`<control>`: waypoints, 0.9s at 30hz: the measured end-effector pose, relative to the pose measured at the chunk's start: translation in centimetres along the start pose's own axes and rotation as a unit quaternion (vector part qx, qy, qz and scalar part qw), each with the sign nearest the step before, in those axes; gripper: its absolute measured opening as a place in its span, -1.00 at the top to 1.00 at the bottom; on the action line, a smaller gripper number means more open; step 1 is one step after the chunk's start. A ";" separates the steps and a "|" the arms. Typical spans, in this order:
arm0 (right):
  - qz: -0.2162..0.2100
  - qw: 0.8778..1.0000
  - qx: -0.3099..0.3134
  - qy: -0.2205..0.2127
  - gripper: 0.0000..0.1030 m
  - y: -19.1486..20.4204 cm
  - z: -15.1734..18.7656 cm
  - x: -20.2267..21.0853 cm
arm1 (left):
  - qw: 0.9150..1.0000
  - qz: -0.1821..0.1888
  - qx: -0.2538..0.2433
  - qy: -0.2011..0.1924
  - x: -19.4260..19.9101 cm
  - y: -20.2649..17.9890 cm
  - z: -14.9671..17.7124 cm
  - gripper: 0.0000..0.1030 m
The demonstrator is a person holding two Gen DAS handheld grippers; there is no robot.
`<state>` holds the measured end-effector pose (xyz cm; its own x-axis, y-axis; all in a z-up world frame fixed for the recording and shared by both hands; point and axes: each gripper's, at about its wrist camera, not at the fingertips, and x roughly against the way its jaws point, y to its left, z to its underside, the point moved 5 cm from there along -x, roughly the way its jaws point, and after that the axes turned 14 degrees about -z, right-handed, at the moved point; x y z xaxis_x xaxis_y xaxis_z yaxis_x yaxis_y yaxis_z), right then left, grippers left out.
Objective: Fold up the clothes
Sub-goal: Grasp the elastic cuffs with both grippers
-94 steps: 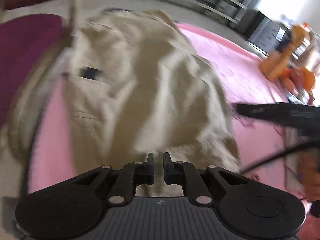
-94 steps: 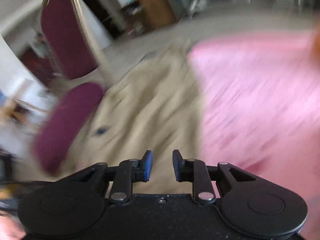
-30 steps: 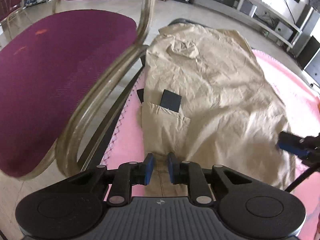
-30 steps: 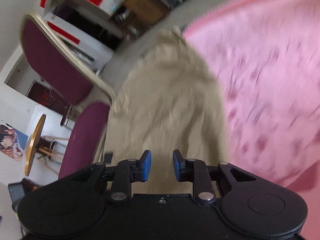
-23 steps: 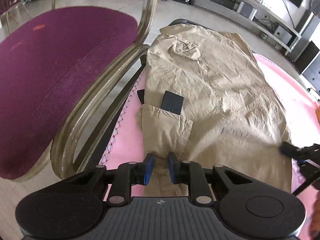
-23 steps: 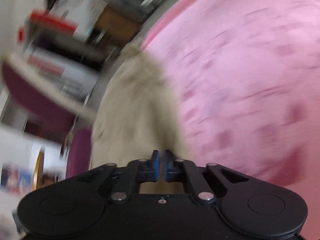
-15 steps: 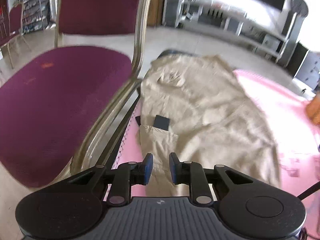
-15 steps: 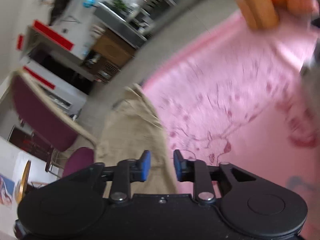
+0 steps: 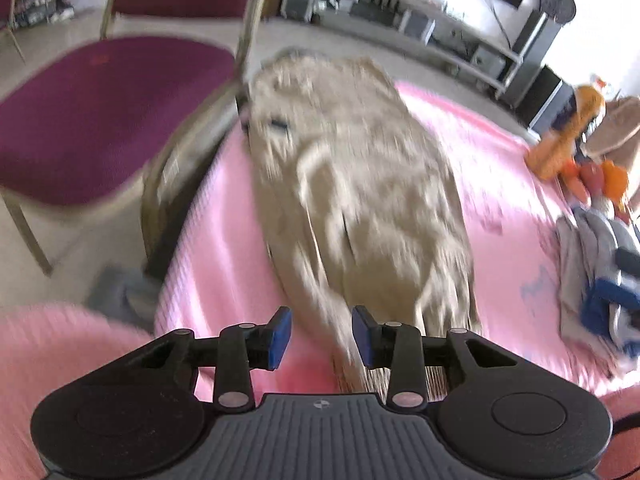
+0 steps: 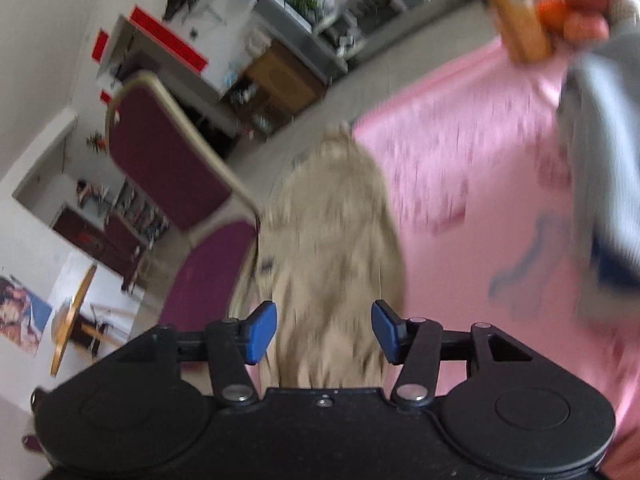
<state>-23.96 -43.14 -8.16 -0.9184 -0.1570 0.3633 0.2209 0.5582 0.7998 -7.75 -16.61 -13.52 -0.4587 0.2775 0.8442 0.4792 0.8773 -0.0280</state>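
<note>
**Pulled back from the folded trousers, both sets of jaws opening**

Withdrawn since a second ago, cloth let go. Left hand-held gripper [image 9: 321, 334]: opening, nothing pinched, near hem of beige trousers [image 9: 360, 184] just ahead. Trousers on pink bed cover [image 9: 224, 240], long axis running straight away. Right hand-held gripper [image 10: 324, 330]: opening wider, empty, farther back; grey garment [image 10: 600, 184] off right.

The left tongs [image 9: 321, 335] have a black body with a ribbed grey top plate bearing a small round emblem, two round black discs at the sides, black linkage arms fastened with silver screws, and blue pads [image 9: 280, 336] on the fingertips. The right tongs [image 10: 324, 332] look alike, but with a plain speckled black plate and blue pads [image 10: 262, 332].
</note>
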 end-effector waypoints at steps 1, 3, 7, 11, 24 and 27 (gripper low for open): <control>0.002 1.000 -0.005 0.009 0.01 -0.3 1.0 -0.5 | 1.000 -0.001 -0.002 0.011 -0.4 -0.2 0.6 0.31; 0.008 0.999 -0.015 0.035 0.01 -1.1 2.5 -1.8 | 1.000 0.001 -0.005 0.030 -1.0 -0.6 1.4 0.29; 0.017 0.996 -0.020 0.080 -0.01 -2.0 4.4 -3.4 | 0.999 0.021 0.009 0.049 -2.1 -0.7 1.9 0.24; 0.008 0.994 -0.050 0.093 -0.04 -3.0 5.4 -3.8 | 0.995 0.054 0.042 0.072 -3.3 -0.4 1.9 0.21; 0.011 0.988 -0.116 0.098 -0.06 -5.7 6.3 -5.2 | 0.988 0.077 0.057 0.118 -5.7 -1.3 1.7 0.20; 0.010 0.988 -0.124 0.093 -0.06 -6.0 6.2 -5.4 | 0.987 0.081 0.059 0.124 -6.1 -1.5 1.6 0.16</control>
<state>-22.36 -40.59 -17.83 -0.8417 -0.3084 0.4433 0.3333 0.3491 0.8758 -6.80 -18.98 -19.50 -0.1783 0.3266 0.9282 0.4335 0.8729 -0.2239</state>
